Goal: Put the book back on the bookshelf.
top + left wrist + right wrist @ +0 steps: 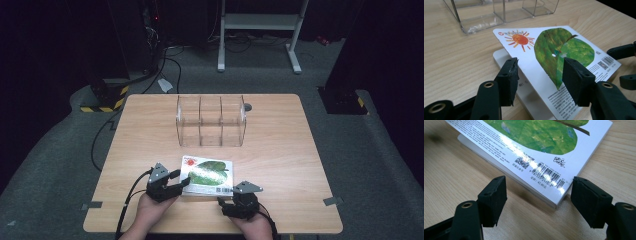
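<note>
Lifting the near-left edge of the book [207, 175] off the table [280, 150], you have your left gripper [539, 75] straddling the raised back cover, one jaw on each side of it. The pads are not clearly pressing on it, so it reads as released around the cover, not clamped. The book lies face down near the table's front edge, between your two hands, with the clear three-compartment organiser [211, 120] standing well apart behind it. The cover tilts up away from the pages, likely because you are working a jaw beneath it to get purchase on a thin, flat thing. Your right gripper [538, 200] waits with its jaws spread at the barcode corner, apart from the book, probably to steady that corner or take it once it rises.
</note>
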Demonstrator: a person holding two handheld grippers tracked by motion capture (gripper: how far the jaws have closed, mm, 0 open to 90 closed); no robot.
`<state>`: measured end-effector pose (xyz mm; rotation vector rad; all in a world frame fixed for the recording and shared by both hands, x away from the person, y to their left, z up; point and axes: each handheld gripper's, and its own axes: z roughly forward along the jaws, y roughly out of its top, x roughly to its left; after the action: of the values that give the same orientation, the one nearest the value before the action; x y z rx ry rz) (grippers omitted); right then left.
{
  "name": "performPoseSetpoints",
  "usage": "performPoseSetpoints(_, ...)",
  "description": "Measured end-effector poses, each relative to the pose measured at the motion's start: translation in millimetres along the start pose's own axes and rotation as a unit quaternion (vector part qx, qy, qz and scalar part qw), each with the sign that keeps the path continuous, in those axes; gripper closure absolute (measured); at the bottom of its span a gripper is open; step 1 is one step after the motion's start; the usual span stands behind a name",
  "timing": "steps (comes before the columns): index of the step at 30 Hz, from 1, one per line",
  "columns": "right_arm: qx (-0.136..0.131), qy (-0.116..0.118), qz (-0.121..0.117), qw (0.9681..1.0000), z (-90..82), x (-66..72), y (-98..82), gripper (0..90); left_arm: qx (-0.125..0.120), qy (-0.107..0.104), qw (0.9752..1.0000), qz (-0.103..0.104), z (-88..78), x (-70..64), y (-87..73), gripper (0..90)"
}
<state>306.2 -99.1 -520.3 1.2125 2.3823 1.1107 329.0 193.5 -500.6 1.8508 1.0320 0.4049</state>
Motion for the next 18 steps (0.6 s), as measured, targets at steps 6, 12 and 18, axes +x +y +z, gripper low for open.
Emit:
performPoseSetpoints(6, 0.000, -0.001, 0.000, 1.0000, 0.5, 1.7, -0.1, 27.8, -0.026, -0.003, 0.9995, 0.019, -8.0, -6.3, 5.2, 47.7)
performPoseSetpoints(12, -0.002, 0.000, -0.004, 1.0000, 0.7, 2.5, -0.3, 27.9, -0.042, -0.003, 0.9985, 0.034, -13.4, -11.7, 9.9, 47.9)
performPoseSetpoints(18, -0.011, -0.008, 0.001, 0.9999, 0.8, 4.3, 0.6, 28.8, -0.046, -0.004, 0.9980, 0.043, -14.5, -12.7, 10.8, 48.1)
